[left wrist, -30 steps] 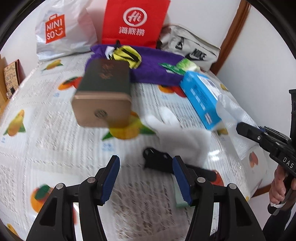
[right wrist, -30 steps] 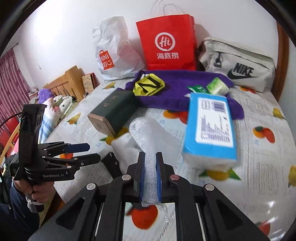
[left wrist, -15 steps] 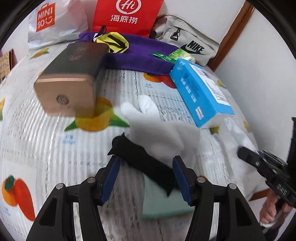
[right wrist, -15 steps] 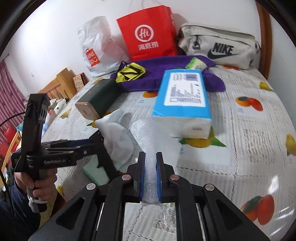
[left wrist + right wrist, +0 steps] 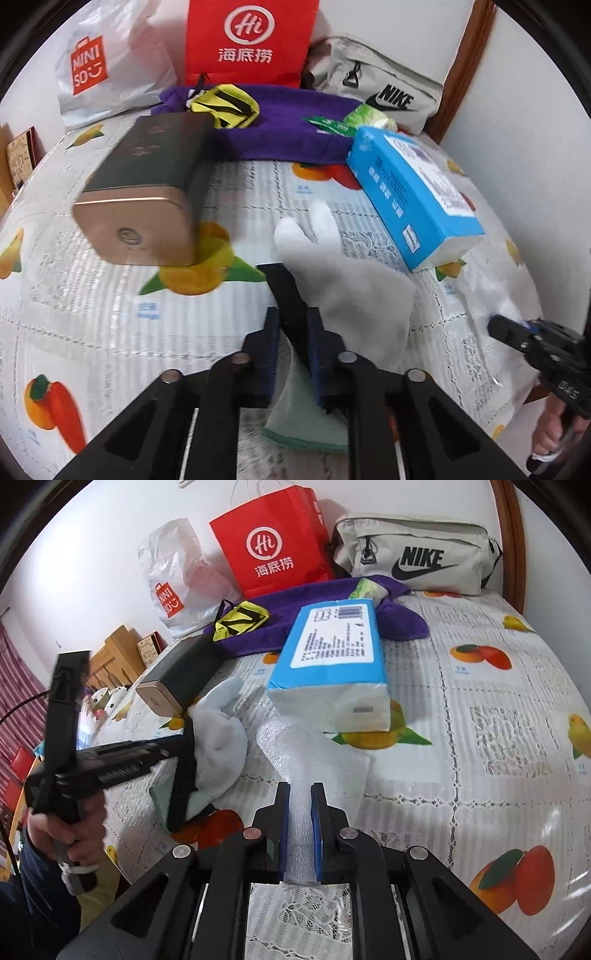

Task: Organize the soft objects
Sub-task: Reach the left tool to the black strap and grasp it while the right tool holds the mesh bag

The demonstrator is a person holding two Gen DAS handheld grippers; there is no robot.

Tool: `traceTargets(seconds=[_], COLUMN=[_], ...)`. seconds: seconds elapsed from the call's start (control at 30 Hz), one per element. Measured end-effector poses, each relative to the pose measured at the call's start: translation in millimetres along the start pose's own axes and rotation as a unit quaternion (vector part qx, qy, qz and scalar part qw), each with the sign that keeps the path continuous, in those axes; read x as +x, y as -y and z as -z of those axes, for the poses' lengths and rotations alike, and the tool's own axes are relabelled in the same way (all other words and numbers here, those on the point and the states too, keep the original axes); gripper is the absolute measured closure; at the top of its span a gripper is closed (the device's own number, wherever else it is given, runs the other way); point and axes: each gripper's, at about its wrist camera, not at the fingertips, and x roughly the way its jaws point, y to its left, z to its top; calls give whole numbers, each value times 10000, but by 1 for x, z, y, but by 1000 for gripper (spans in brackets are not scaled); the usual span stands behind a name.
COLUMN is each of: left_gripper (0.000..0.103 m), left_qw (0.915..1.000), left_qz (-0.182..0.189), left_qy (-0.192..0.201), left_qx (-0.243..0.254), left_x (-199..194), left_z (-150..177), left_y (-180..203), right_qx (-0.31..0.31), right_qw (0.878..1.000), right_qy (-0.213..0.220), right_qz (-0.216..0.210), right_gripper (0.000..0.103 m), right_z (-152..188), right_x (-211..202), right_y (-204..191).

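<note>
L gripper (image 5: 291, 325) has just closed its jaws, now clamped on a black strap (image 5: 286, 295) that runs between the blue pads and lies across the worktop (image 5: 92, 325), which has a fruit-print lace cover. Just right of the strap, touching it, sits a white glove (image 5: 343, 277), fingers pointing away toward the back wall; a pale green cloth (image 5: 299, 417) pokes out under the glove and strap near the front edge. R gripper (image 5: 299, 827) has jaws pinched tight on a sheet of clear bubble wrap (image 5: 314, 760), the sheet spreading fwd onto the worktop in front of a blue tissue pack (image 5: 332, 653). In the right wrist view the L gripper comes in from the left side w/ a hand (image 5: 74, 830) on its handle, tips at the strap. A dark green box w/ gold end (image 5: 147, 184) lies left of the glove, apart from it. Behind: purple towel (image 5: 288, 129) w/ a yellow-black pouch (image 5: 225, 105) on top and a green packet (image 5: 365, 118) at its right end, then a red paper bag (image 5: 251, 40), white Miniso bag (image 5: 99, 62) and grey Nike bag (image 5: 417, 554) against the wall
</note>
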Motion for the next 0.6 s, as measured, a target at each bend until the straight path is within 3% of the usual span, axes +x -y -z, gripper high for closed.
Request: traceTargets(seconds=[0.17, 0.37, 0.5, 0.6], left_gripper=[91, 91, 81, 81], left_qw=[10000, 9998, 9989, 9990], left_qz=[50, -137, -360, -199], left_qy=[-58, -75, -241, -256], left_qx=[-31, -110, -191, -310], left_x=[-6, -12, -11, -15], left_z=[4, 7, 9, 14], left_y=[-11, -25, -32, -27], right_qx=[9, -22, -12, -39], right_qw=[10000, 10000, 10000, 10000], right_qy=[-4, -4, -9, -20], right_qz=[-21, -32, -26, -35], right_gripper=[92, 92, 92, 92], right_z=[2, 1, 0, 0], right_x=[2, 0, 1, 1], right_y=[1, 0, -1, -2])
